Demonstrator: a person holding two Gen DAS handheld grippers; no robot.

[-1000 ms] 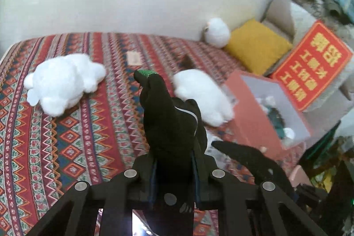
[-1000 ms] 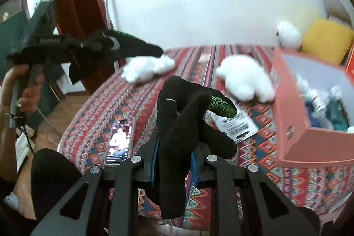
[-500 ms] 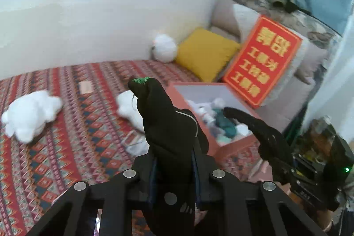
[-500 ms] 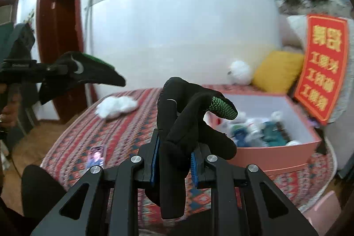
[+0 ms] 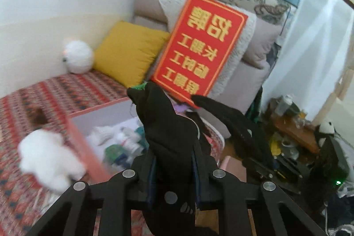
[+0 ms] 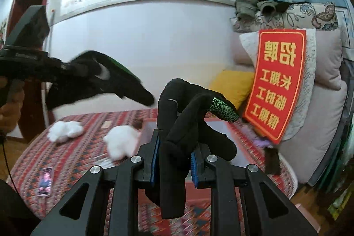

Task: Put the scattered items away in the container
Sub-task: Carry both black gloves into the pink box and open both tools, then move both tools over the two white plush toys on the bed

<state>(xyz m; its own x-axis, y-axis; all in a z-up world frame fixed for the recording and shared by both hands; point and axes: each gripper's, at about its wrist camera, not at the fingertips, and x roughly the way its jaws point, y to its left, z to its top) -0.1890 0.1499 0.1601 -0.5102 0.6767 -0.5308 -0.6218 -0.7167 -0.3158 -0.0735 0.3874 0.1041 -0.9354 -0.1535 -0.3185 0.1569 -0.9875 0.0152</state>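
My left gripper (image 5: pixel 173 160) is shut on a black glove (image 5: pixel 163 125) with a green tip, held upright above the near edge of the pink box (image 5: pixel 81 141). The box is open and holds several small items. My right gripper (image 6: pixel 174 156) is shut on a second black glove (image 6: pixel 188 112) with a green mesh fingertip; that glove also shows in the left wrist view (image 5: pixel 232 125), over the box's right end. In the right wrist view the box (image 6: pixel 218 127) is mostly hidden behind the glove. The left gripper (image 6: pixel 106 85) hangs at the left there.
A white plush toy (image 5: pixel 48 158) lies against the box's left side, and another (image 6: pixel 65 131) lies farther along the patterned bed. A phone (image 6: pixel 45 178) rests near the bed's front edge. A red sign (image 5: pixel 199 48), a yellow cushion (image 5: pixel 126 52) and pillows stand behind the box.
Both grippers have swung right along the bed and now hang at the box, each still holding its glove. The view has risen toward the sign and the wall.
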